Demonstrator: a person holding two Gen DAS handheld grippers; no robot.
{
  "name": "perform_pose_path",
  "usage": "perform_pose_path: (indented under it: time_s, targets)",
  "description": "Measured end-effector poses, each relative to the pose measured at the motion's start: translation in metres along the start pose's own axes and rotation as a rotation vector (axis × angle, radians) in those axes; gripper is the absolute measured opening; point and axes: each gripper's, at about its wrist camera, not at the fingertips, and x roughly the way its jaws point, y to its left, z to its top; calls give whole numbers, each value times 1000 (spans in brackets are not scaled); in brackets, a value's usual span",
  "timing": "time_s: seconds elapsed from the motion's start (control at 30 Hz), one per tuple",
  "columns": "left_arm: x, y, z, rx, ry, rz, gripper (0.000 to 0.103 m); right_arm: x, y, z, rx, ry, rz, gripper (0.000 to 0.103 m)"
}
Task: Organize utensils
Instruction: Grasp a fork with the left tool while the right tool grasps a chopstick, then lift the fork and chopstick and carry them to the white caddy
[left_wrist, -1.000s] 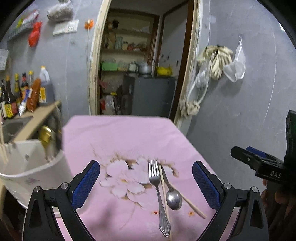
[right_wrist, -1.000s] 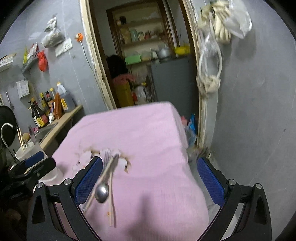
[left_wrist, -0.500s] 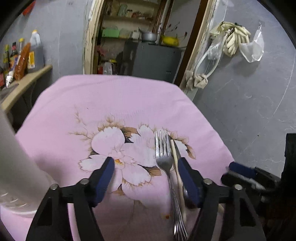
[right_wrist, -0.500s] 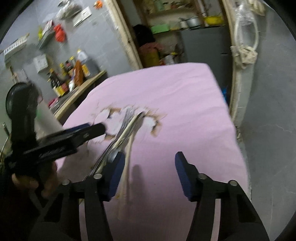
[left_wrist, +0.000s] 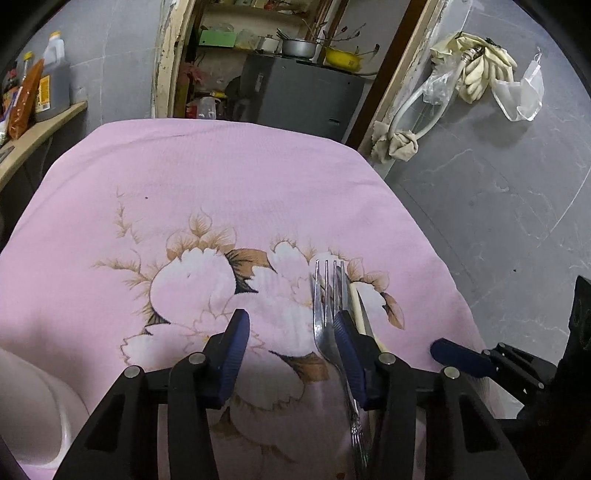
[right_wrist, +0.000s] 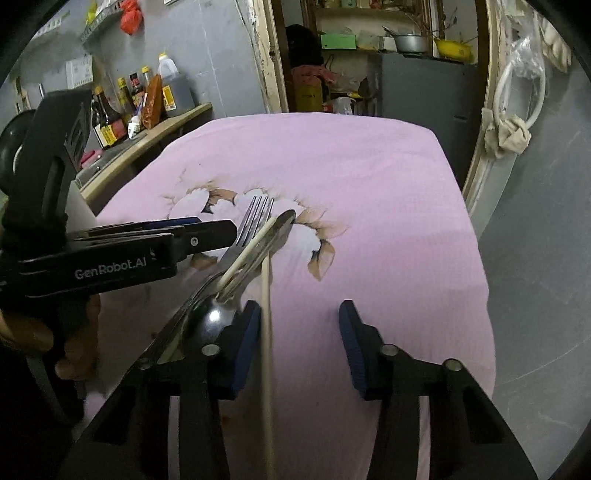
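A metal fork (left_wrist: 320, 306), a metal spoon (right_wrist: 210, 317) and two pale chopsticks (right_wrist: 266, 314) lie in a bunch on the pink flowered tablecloth (left_wrist: 221, 177). My left gripper (left_wrist: 291, 339) hangs low over the cloth, its jaws closing. The fork's neck lies between them, right beside the right pad, and the left pad is apart from it. My right gripper (right_wrist: 299, 339) is also closing. One chopstick runs between its jaws along the left pad, with the spoon bowl just outside that finger. The left gripper (right_wrist: 155, 247) reaches in from the left over the fork (right_wrist: 255, 218).
A white plastic tub (left_wrist: 29, 406) stands at the table's near left. A counter with sauce bottles (right_wrist: 122, 110) lies beyond the left edge. The table drops off to grey floor (left_wrist: 498, 206) on the right. A person's hand (right_wrist: 74, 354) holds the left gripper.
Both grippers have come down and forward to the utensils, tilting more steeply. Their jaws have narrowed from wide open to roughly half that or less.
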Motion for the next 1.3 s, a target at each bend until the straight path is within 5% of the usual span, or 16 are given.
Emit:
perform_pose_path:
  time_s: [0.1, 0.3, 0.57, 1.17, 1.3]
  targets:
    - [2, 1, 3, -6, 3, -15, 45, -3, -11, 2, 55, -5, 4, 10]
    - [11, -2, 13, 4, -2, -38, 45, -2, -31, -2, 131, -15, -45, 4]
    - [21, -7, 24, 31, 13, -84, 38, 5, -42, -1, 152, 1, -76, 4]
    - [31, -5, 29, 33, 53, -143, 29, 52, -59, 61, 111, 97, 48, 6]
    - [33, -9, 30, 52, 70, -146, 19, 58, -63, 67, 154, 117, 89, 9]
